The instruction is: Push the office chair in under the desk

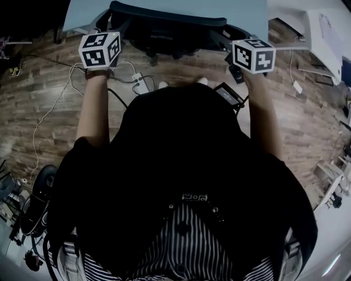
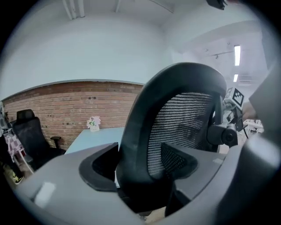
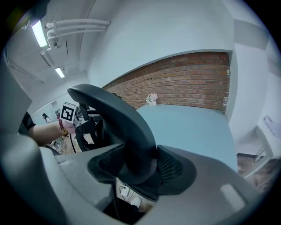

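The black mesh office chair (image 1: 164, 24) stands in front of me, its backrest top against the edge of the light-blue desk (image 1: 164, 8). My left gripper (image 2: 140, 169) is shut on the backrest's left frame edge (image 2: 136, 132), with a pad pressed to each side. My right gripper (image 3: 139, 169) is shut on the backrest's right frame edge (image 3: 127, 127) in the same way. In the head view only the two marker cubes show, the left one (image 1: 100, 49) and the right one (image 1: 252, 55), at either end of the backrest. The chair's seat and base are hidden.
A power strip (image 1: 140, 83) with cables lies on the wooden floor near my feet, beside a black device (image 1: 230, 94). A small flower pot (image 3: 152, 99) stands at the desk's far edge by the brick wall. Another black chair (image 2: 28, 136) stands at left. White furniture (image 1: 323, 33) stands at right.
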